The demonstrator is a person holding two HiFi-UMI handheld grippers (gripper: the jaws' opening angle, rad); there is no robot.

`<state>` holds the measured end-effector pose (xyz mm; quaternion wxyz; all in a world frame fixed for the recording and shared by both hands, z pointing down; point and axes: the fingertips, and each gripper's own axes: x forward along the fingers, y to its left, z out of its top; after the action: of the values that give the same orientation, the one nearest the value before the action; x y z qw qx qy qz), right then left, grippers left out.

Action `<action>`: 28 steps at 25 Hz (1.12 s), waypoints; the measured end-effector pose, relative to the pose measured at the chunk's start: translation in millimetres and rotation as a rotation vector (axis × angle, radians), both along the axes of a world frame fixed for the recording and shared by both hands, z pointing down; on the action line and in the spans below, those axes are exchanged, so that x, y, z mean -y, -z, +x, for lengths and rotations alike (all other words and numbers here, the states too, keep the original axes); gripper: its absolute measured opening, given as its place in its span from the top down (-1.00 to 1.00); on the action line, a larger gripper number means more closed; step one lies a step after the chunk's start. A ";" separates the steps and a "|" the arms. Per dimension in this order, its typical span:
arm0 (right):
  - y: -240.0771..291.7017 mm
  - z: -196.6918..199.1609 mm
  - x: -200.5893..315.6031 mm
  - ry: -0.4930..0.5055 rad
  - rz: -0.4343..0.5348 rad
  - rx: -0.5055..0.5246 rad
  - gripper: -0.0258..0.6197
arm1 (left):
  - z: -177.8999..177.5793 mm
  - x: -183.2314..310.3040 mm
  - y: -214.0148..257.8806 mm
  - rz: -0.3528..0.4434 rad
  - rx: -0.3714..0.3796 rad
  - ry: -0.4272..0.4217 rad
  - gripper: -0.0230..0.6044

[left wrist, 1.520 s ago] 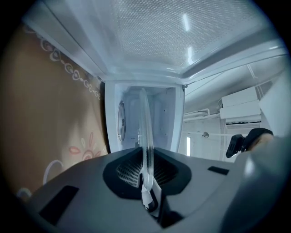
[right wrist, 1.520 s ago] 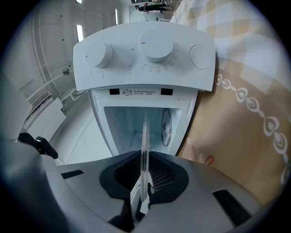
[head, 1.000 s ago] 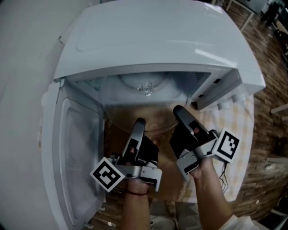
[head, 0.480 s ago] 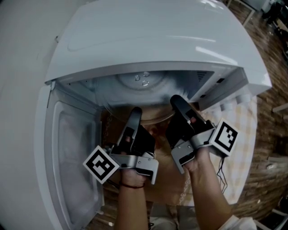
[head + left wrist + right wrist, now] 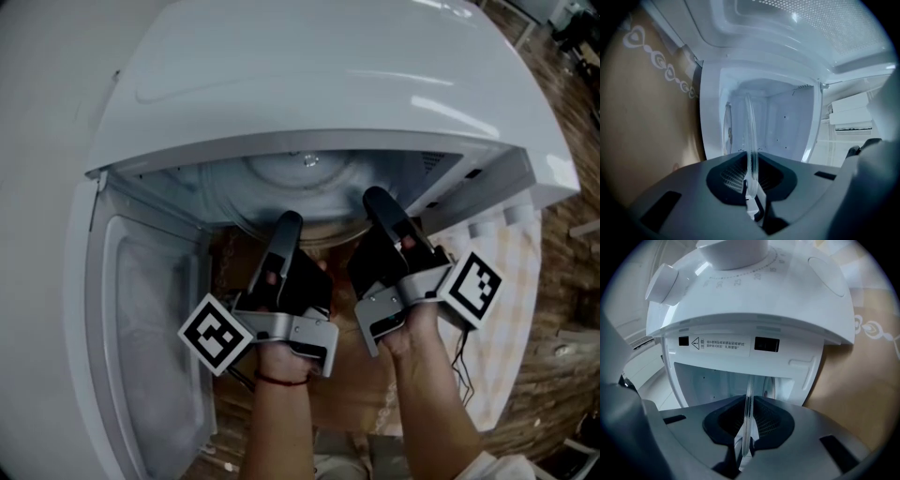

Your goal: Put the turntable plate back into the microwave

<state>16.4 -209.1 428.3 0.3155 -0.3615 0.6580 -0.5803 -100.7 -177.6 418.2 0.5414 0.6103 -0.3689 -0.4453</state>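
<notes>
The clear glass turntable plate (image 5: 305,180) lies about level in the mouth of the white microwave (image 5: 309,84), most of it inside the cavity. My left gripper (image 5: 287,223) is shut on its near left rim and my right gripper (image 5: 377,199) is shut on its near right rim. In the left gripper view the plate (image 5: 750,136) shows edge-on as a thin glass line pinched in the left gripper (image 5: 751,190), with the cavity behind it. The right gripper view has the same rim (image 5: 748,399) clamped in the right gripper (image 5: 746,437).
The microwave door (image 5: 141,309) hangs open at the left, close to my left hand. Its control panel with dials (image 5: 663,284) lies beside my right gripper. A brown tablecloth (image 5: 342,398) covers the table under my hands, with a checked cloth (image 5: 506,262) at the right.
Both grippers have pushed forward with the plate, so more of it now lies inside the cavity. The head camera has also shifted a little.
</notes>
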 end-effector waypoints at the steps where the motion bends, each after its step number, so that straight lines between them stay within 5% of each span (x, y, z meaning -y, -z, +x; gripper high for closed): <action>1: 0.1 0.4 0.3 0.005 0.006 -0.007 0.75 | 0.2 0.6 -0.1 0.001 -0.004 0.001 0.82; 10: 0.6 -19.8 -15.2 0.139 0.025 -0.077 0.73 | -3.6 2.0 -1.4 0.003 -0.031 0.004 0.82; 16: -6.2 -35.9 -32.4 0.228 -0.056 -0.086 0.71 | -8.7 5.7 -4.9 -0.001 -0.051 0.015 0.81; 28: -7.0 -38.1 -13.1 0.136 -0.064 0.015 0.75 | -10.2 24.7 -2.9 0.000 -0.021 -0.019 0.81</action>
<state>-21.8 -196.0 435.3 0.2685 -0.3214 0.6600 -0.6237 -110.9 -202.3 421.1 0.5495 0.6092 -0.3575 -0.4463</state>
